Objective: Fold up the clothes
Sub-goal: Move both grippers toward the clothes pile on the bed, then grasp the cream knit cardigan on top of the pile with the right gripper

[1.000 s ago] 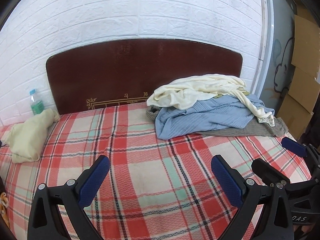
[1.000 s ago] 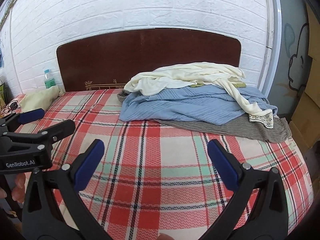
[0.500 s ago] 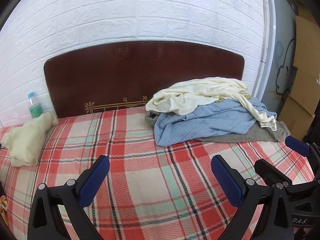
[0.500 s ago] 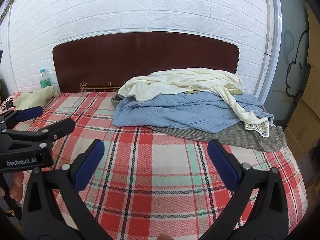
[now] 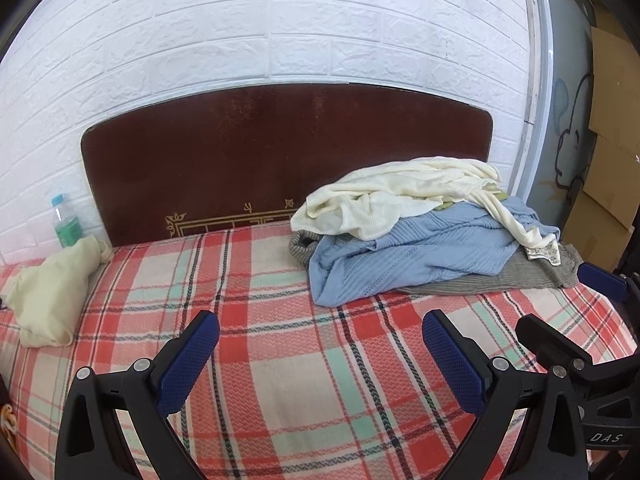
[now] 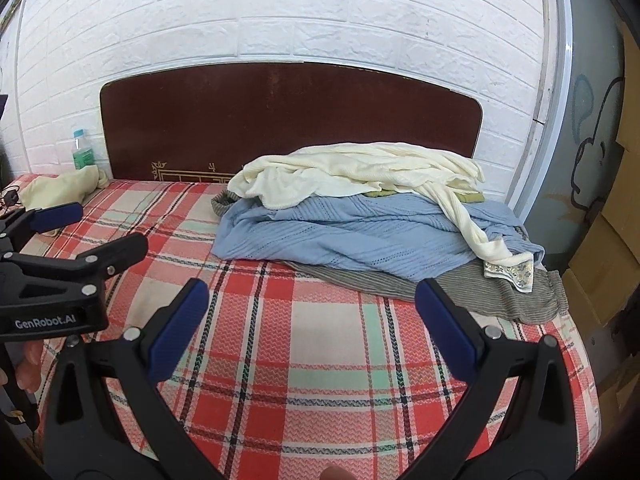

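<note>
A pile of clothes lies at the back right of the bed: a cream top (image 5: pixel 400 196) (image 6: pixel 360 172) on a light blue knit (image 5: pixel 420 252) (image 6: pixel 340 232) on a grey striped garment (image 5: pixel 532 276) (image 6: pixel 480 292). A separate cream garment (image 5: pixel 52 280) (image 6: pixel 60 190) lies at the back left. My left gripper (image 5: pixel 320 354) is open and empty above the plaid sheet, short of the pile. My right gripper (image 6: pixel 312 320) is open and empty, just before the pile's front edge. Each gripper shows at the edge of the other's view.
The bed has a red, white and green plaid sheet (image 5: pixel 280 360) (image 6: pixel 320 360) and a dark wooden headboard (image 5: pixel 280 152). A water bottle (image 5: pixel 66 224) (image 6: pixel 82 156) stands at the back left. Cardboard boxes (image 5: pixel 612 152) stand to the right of the bed.
Both views have tilted upward, showing more wall and headboard; the pile sits lower in the frames. Both grippers stay open and empty.
</note>
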Demonstrator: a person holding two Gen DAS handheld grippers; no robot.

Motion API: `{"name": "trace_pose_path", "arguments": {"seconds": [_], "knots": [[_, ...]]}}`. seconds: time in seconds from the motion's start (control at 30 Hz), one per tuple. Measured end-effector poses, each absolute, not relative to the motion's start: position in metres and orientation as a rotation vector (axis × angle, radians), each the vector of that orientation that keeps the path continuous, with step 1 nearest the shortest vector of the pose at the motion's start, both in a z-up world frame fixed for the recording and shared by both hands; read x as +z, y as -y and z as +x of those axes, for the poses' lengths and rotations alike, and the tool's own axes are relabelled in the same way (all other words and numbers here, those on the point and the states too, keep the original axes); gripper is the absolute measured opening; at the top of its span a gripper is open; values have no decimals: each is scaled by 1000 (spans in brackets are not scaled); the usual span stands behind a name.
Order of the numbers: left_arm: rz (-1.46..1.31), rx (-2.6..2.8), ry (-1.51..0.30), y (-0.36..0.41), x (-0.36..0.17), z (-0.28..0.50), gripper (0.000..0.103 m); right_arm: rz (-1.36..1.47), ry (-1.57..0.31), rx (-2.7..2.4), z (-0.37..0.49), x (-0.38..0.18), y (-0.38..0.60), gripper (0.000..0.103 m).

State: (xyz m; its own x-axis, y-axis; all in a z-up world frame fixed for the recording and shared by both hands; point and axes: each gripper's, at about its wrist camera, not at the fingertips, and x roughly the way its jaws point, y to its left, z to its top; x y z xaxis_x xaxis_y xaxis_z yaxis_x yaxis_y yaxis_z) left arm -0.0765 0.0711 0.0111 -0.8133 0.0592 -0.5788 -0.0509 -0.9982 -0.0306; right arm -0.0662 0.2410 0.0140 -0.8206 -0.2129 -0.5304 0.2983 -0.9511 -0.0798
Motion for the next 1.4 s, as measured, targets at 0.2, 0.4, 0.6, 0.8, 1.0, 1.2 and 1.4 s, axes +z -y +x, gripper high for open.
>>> {"name": "trace_pose_path", "arguments": {"seconds": [0.2, 0.4, 0.6, 0.8, 1.0, 1.2, 1.4], "knots": [[-941, 2927, 15, -71, 13, -88, 103, 781, -244, -2745, -82, 18, -241, 103], [-949, 2896, 40, -69, 12, -103, 103, 781, -291, -2713, -100, 21, -238, 101], [-963, 2872, 65, -66, 9, -123, 103, 804, -322, -2675, -123, 24, -238, 85], [-993, 2868, 58, -61, 0, -139, 103, 864, -389, -2620, -154, 16, -239, 70], [-1057, 2863, 54, -55, -21, -151, 103, 958, -433, -2532, -187, -16, -230, 70], [-1110, 2855, 46, -50, -40, -158, 103, 1020, -514, -2454, -221, -54, -208, 70], [-1130, 2858, 48, -38, -51, -164, 103, 1066, -469, -2454, -244, -68, -211, 70]]}}
